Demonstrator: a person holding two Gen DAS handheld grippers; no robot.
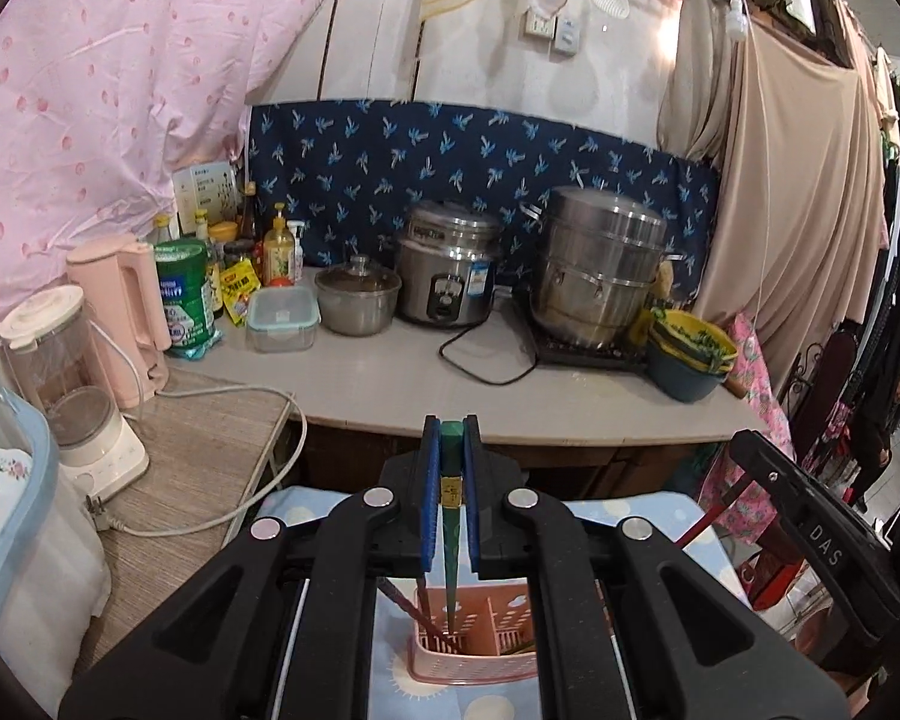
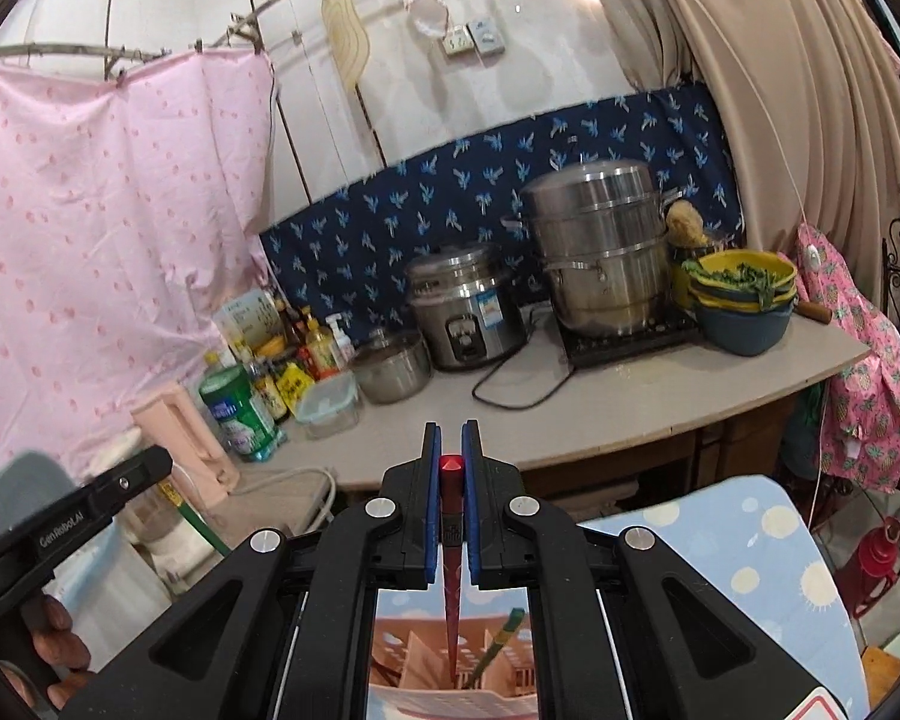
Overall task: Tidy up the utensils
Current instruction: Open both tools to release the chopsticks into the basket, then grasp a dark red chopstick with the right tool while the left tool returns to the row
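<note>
My left gripper (image 1: 450, 438) is shut on a green chopstick (image 1: 450, 516) that points down into a pink slotted utensil holder (image 1: 498, 648). A dark red chopstick (image 1: 426, 606) stands in that holder beside it. My right gripper (image 2: 450, 438) is shut on a red chopstick (image 2: 451, 540) whose tip reaches down into the same pink holder (image 2: 426, 660). A green chopstick (image 2: 498, 642) leans in the holder in the right wrist view. The holder stands on a blue cloth with pale dots (image 2: 750, 552).
A grey counter (image 1: 426, 384) behind holds a rice cooker (image 1: 450, 276), a steel steamer pot (image 1: 600, 264), a lidded pot (image 1: 357, 294), stacked bowls (image 1: 690, 354), bottles and a plastic box. A blender (image 1: 72, 396) and pink kettle (image 1: 129, 312) stand left. Clothes hang right.
</note>
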